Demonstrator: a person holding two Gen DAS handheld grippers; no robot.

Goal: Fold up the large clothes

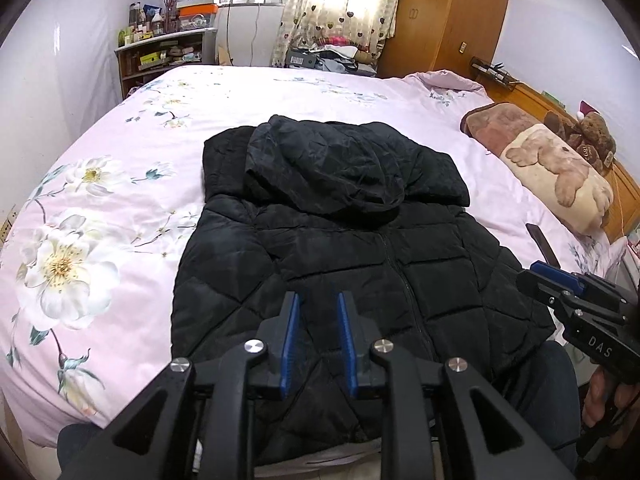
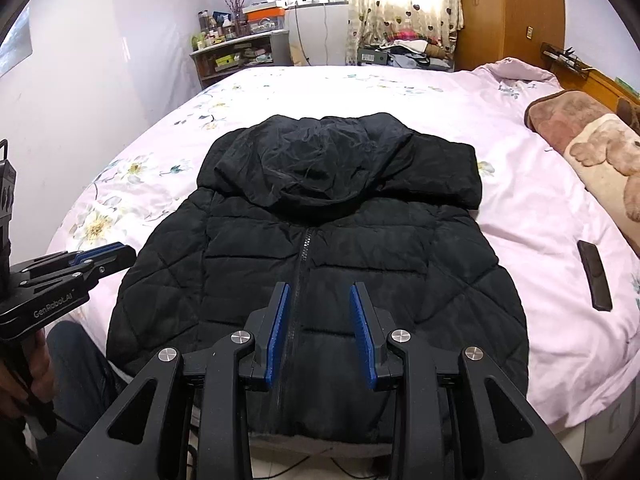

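A: So, how far along w/ the fold?

B: Barely started, I'd say. One black puffer jacket (image 2: 316, 248) lies flat on the pink floral bedspread (image 1: 120, 184), zip up, hem at the near bed edge. Hood (image 1: 344, 168) is flipped down over the chest, sleeves seem tucked in. Body fold isn't done yet.

A: Tongs, left to right?

B: Left gripper (image 1: 318, 340): jaws a small way apart, nothing btwn the blue pads, hovering over the hem. Right gripper (image 2: 322, 334): a bit wider, also empty, above the zip (image 2: 302, 264). Neither touches fabric afaict.

A: Count?

B: 1 jacket, 2 grippers. Right of the jacket: 1 dark phone-like slab (image 2: 595, 276) on the sheet, well apart, then 1 bear-print pillow (image 1: 560, 172) by the headboard (image 1: 624, 188).
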